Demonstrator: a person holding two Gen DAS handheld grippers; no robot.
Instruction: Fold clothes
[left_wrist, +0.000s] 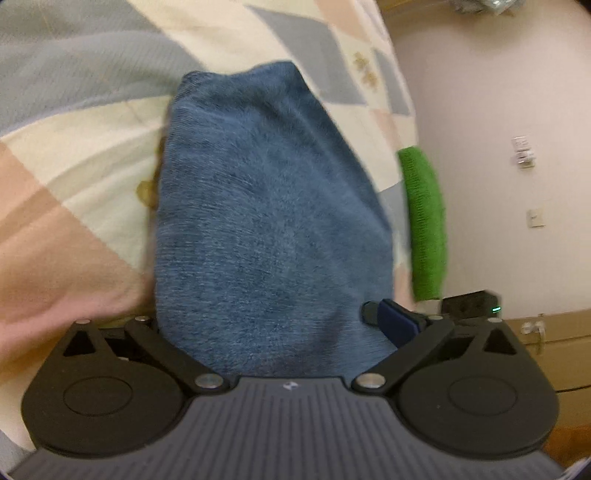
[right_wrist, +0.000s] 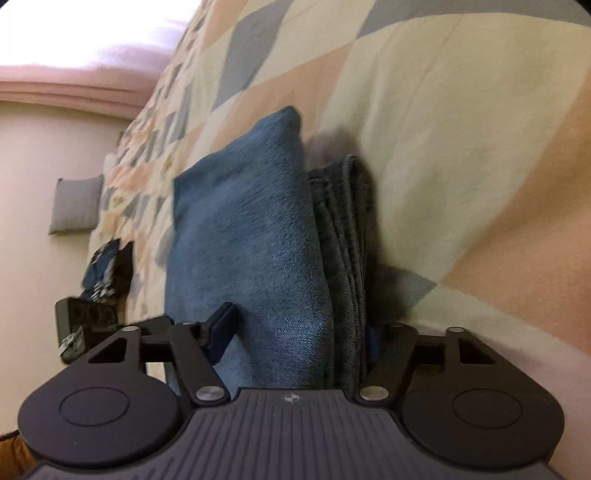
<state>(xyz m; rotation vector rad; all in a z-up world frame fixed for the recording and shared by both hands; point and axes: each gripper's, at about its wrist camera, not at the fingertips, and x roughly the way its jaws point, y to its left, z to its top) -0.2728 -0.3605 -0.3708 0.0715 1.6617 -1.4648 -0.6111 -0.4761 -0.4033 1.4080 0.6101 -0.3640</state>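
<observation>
Folded blue denim jeans (left_wrist: 266, 206) lie in a thick stack on the patchwork quilt (left_wrist: 74, 155). My left gripper (left_wrist: 273, 325) straddles the stack; the right fingertip (left_wrist: 395, 321) shows, the other is hidden behind the cloth. In the right wrist view the jeans (right_wrist: 251, 236) sit between the jaws of my right gripper (right_wrist: 299, 332), with folded layers (right_wrist: 347, 258) visible on the right side. Its left fingertip (right_wrist: 221, 325) presses the denim; the other is mostly hidden. Both grippers appear closed on the stack.
A green cloth (left_wrist: 424, 221) hangs past the bed edge. A black device (left_wrist: 469, 302) and a wall socket (left_wrist: 535, 218) lie beyond. A dark patterned garment (right_wrist: 107, 269) and a grey pillow (right_wrist: 74, 206) lie farther along the bed.
</observation>
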